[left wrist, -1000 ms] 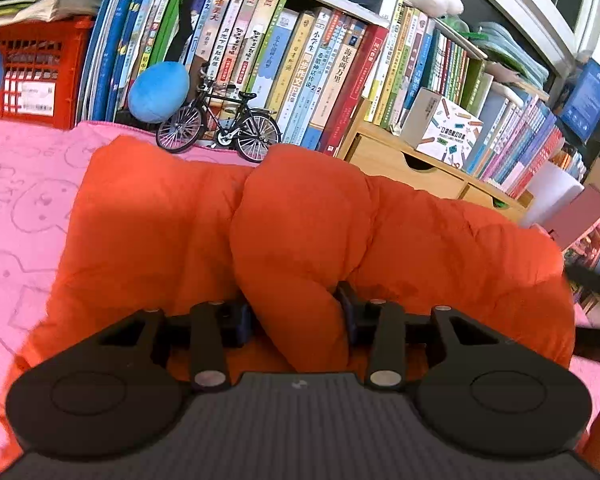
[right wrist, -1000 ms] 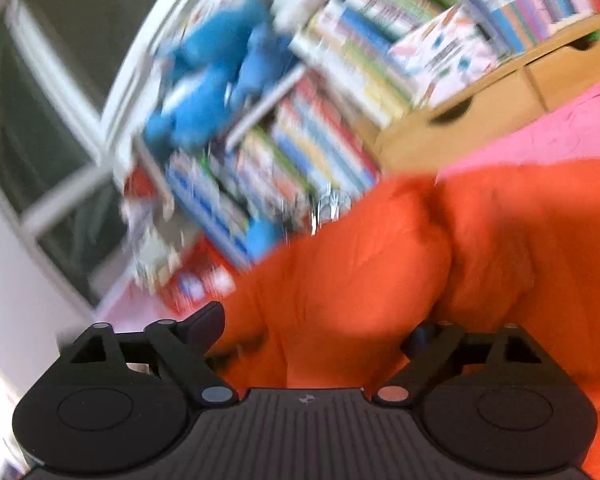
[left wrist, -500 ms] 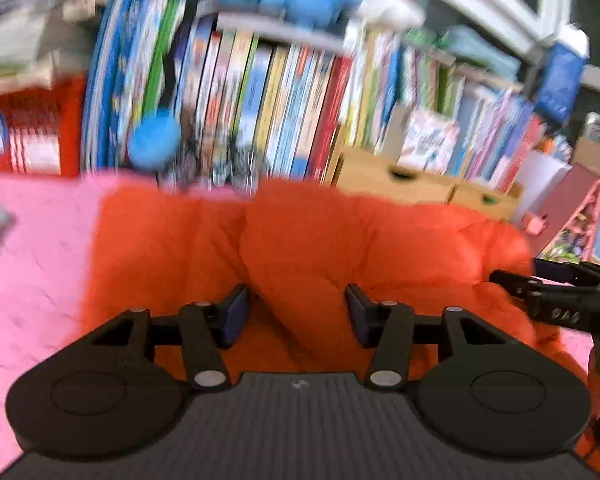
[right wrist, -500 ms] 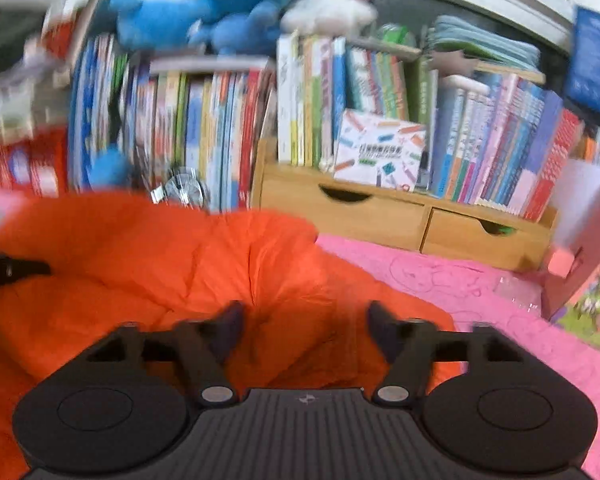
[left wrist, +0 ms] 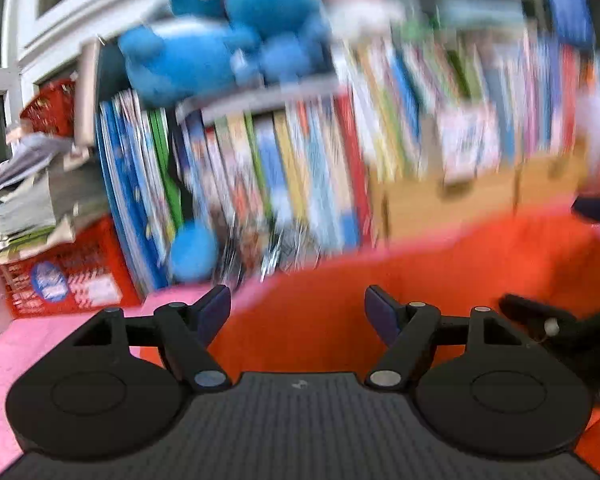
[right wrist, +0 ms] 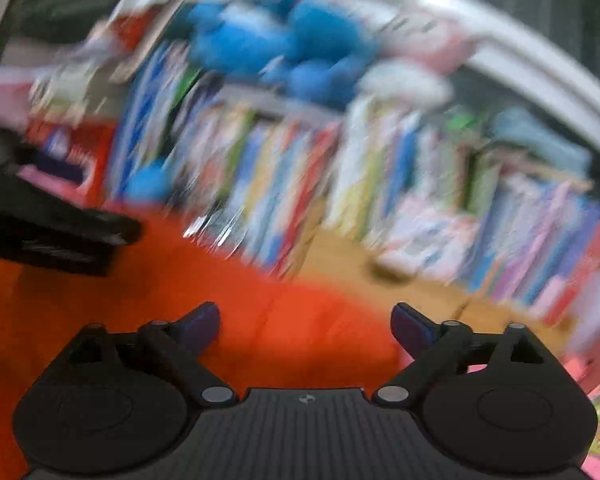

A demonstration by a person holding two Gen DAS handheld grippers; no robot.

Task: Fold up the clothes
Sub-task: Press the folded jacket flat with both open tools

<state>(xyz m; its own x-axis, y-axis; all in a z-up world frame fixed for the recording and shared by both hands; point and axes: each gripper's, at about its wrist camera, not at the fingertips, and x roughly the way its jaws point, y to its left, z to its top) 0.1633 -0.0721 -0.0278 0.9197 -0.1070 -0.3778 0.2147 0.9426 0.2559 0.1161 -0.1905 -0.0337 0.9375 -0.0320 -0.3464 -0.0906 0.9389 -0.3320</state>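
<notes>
The orange padded garment (left wrist: 420,272) lies on the pink cloth (left wrist: 40,344) in front of the bookshelf; both views are motion-blurred. My left gripper (left wrist: 296,306) hovers over the garment's left part. Its jaws are opening and nothing is between them. My right gripper (right wrist: 306,322) is over the garment (right wrist: 100,320) near its right end, jaws opening wide, also with nothing between them. One of the right gripper's fingers (left wrist: 540,322) shows at the right of the left wrist view. The left gripper's fingers (right wrist: 112,228) reach in from the left of the right wrist view.
Behind the garment stands a row of books (left wrist: 280,184) with blue plush toys (left wrist: 220,48) on top. A red basket (left wrist: 72,272) stands at the left and a wooden drawer box (left wrist: 460,200) at the right. A small blue ball (left wrist: 192,256) sits by the books.
The left jaws have let go of the orange fold they pinched and spread wider. The right jaws have also widened. Both views have swung and rolled, and the garment now looks flatter.
</notes>
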